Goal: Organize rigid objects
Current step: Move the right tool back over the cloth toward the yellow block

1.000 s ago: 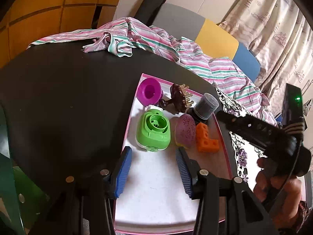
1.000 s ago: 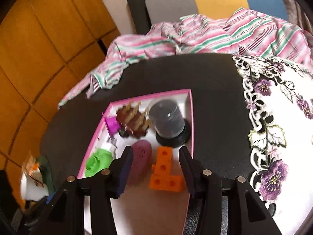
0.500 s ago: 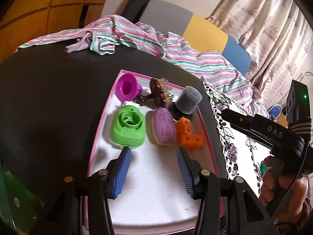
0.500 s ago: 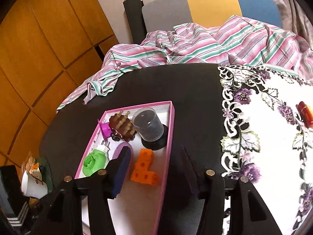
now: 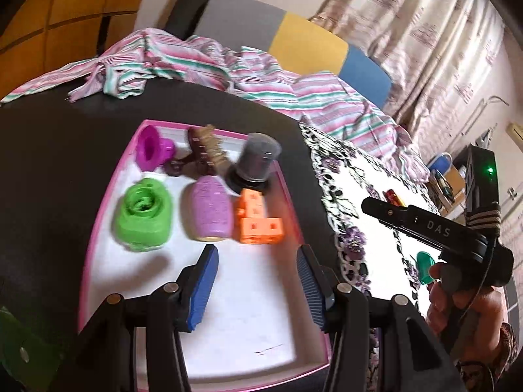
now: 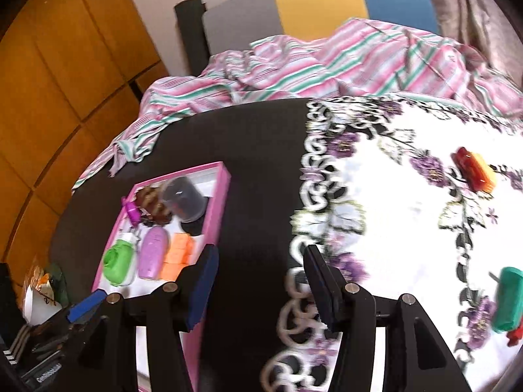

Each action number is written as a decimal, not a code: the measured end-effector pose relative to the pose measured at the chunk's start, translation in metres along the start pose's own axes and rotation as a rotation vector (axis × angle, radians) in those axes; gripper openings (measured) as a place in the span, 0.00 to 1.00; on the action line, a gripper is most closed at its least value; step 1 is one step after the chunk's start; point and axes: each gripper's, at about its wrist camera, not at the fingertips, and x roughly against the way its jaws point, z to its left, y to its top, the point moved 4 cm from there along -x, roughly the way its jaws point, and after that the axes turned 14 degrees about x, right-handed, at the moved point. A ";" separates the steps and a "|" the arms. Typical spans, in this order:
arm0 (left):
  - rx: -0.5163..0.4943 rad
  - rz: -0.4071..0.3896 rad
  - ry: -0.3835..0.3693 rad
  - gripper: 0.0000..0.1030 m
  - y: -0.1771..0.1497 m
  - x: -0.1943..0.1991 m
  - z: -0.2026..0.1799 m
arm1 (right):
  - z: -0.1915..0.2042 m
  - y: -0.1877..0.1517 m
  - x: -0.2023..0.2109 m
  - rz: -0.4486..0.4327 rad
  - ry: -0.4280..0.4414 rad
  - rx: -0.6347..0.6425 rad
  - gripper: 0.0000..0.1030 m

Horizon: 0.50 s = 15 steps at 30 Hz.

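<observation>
Toys sit well ahead of both grippers; the left gripper [image 5: 256, 281] has just been opening, empty, over the pink tray [image 5: 98, 228]; beyond its fingers lie an orange block [image 5: 258, 219], purple piece [image 5: 210, 212] and green piece [image 5: 143, 214]; the right gripper [image 6: 261, 284], likewise spread and empty, hangs above the black table [image 6: 255, 170], beside a floral cloth [image 6: 408, 228] bearing what looks like a red comb [image 6: 474, 170].

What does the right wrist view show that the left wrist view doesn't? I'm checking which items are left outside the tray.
Only the right wrist view shows the red and yellow item clearly, on the floral cloth, and a paper cup. Only the left wrist view shows the hand holding the right gripper. Both show the pink tray, its orange blocks and the teal item.
</observation>
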 end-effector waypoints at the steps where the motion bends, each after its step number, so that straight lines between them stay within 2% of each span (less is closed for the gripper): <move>1: -0.009 0.004 -0.004 0.49 -0.001 -0.001 -0.005 | -0.005 -0.001 0.002 -0.001 -0.006 -0.009 0.54; 5: -0.055 0.031 -0.017 0.49 -0.008 -0.010 -0.028 | -0.030 -0.006 0.009 -0.004 -0.031 -0.050 0.54; 8: -0.088 0.052 -0.023 0.55 -0.014 -0.017 -0.044 | -0.047 -0.011 0.012 -0.001 -0.054 -0.075 0.57; 15: -0.136 0.093 -0.041 0.55 -0.025 -0.030 -0.072 | -0.088 -0.027 0.018 0.016 -0.095 -0.153 0.57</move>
